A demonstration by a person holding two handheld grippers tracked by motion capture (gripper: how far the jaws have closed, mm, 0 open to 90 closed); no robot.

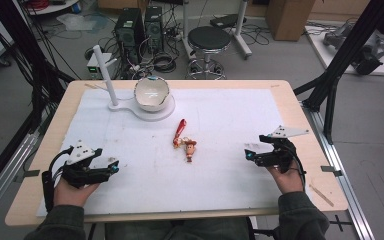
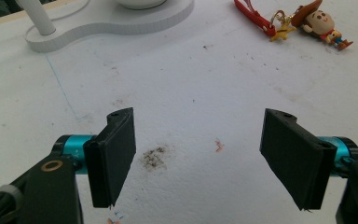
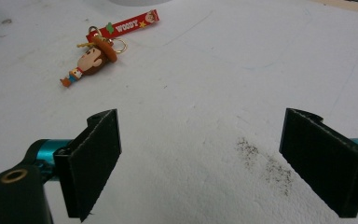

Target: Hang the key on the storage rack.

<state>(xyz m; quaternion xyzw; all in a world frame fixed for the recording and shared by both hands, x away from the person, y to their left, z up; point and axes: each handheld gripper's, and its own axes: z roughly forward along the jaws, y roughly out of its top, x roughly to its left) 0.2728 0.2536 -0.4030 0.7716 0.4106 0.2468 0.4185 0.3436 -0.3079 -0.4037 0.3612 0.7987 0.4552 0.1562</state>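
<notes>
The cowboy keychain (image 1: pixel 189 148) lies flat mid-worktop (image 1: pixel 45 155) on the white sheet (image 1: pixel 220 115), its red strap (image 1: pixel 180 128) pointing toward the white bowl (image 1: pixel 151 93) sitting on a stand (image 1: pixel 130 107) with an upright post. Left tongs (image 1: pixel 114 166) sit well off to the keychain's left, right tongs (image 1: pixel 249 154) well off to its right. Both pairs gape wide and hold nothing.

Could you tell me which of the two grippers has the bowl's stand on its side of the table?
The left gripper; the white bowl stand sits ahead of it.
</notes>
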